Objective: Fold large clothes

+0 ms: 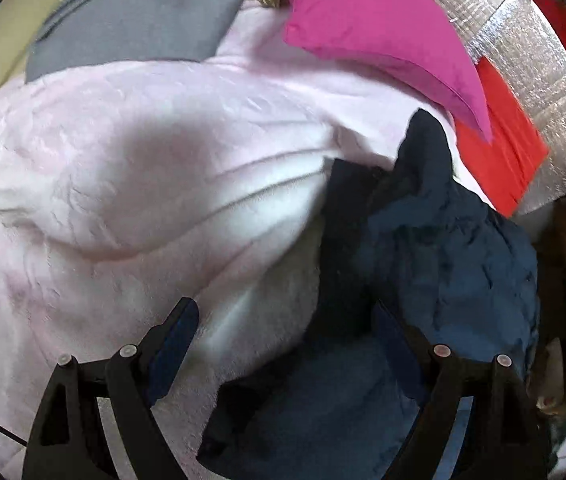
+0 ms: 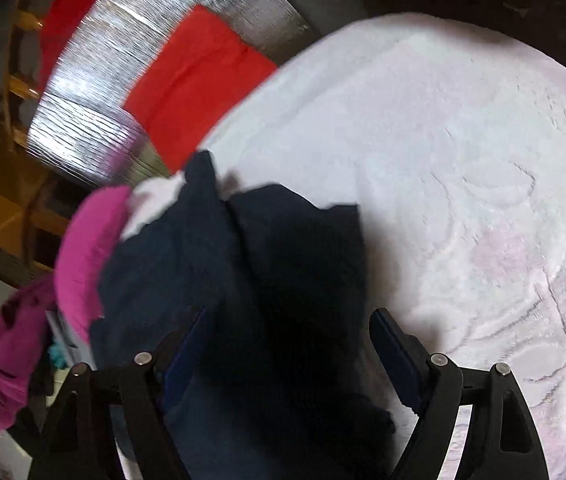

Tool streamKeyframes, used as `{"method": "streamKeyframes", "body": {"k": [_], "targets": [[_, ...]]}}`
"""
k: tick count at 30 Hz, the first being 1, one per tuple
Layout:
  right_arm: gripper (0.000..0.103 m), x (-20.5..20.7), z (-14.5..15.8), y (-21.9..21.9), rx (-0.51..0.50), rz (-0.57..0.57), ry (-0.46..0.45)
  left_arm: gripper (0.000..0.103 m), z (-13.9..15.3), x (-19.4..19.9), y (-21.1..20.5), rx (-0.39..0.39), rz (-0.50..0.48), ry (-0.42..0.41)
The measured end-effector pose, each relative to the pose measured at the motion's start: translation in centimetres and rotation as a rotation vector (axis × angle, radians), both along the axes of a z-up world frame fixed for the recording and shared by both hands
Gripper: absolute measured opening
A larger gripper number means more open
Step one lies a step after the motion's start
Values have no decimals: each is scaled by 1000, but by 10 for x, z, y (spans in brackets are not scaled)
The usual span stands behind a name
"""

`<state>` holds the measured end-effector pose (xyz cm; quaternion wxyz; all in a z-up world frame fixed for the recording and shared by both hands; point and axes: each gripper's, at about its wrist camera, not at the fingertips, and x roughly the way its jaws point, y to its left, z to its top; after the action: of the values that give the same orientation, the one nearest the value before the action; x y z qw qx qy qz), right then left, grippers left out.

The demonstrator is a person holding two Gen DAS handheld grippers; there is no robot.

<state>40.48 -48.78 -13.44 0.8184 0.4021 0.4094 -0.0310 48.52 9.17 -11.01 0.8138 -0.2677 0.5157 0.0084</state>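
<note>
1. Below us, we see a dark navy garment [image 1: 435,248] lying crumpled on a pale pink fleecy blanket [image 1: 123,168] that covers most of the surface.
2. We hold the left gripper [image 1: 287,320] with its jaws spread wide, tilted down over the near edge of the navy garment; nothing is clamped between its fingers [image 1: 179,332], one over the blanket, one over the navy cloth.
3. We hold the right gripper [image 2: 287,328] wide open too, above the same navy garment [image 2: 243,264], gripping nothing.
4. We see a magenta cloth [image 1: 379,28] beyond the navy garment, overlapping the blanket.
5. We see a red cloth [image 1: 499,136] beside it, lying on a silver quilted sheet [image 1: 531,40].
6. We note a grey cloth [image 1: 143,12] at the far edge of the blanket.
7. Both views are blurred.
</note>
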Motion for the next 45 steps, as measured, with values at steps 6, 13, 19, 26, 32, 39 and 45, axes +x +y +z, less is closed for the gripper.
{"method": "streamKeyframes", "body": {"k": [6,13,19,26,32,39,45], "targets": [[86,7,-29,4,116,85,4,92,-7,-4,-4,-40,-63,25],[78,4,-27,14,192,141,-76,91,-8,-17,-25,-181,-183,20],[68,4,-21,25,86,151,-59,80,-12,-23,-30,-138,-178,-28],[55,3,-24,27,57,145,-66,75,-17,-29,-36,-135,-158,-74],[40,-6,-7,33,14,135,-94,32,5,-45,-38,-127,-179,-148],[39,-28,-6,30,79,140,-62,25,15,-71,-17,-142,-184,-146],[39,-56,-11,32,135,171,-9,26,14,-105,-2,-146,-226,-105]]}}
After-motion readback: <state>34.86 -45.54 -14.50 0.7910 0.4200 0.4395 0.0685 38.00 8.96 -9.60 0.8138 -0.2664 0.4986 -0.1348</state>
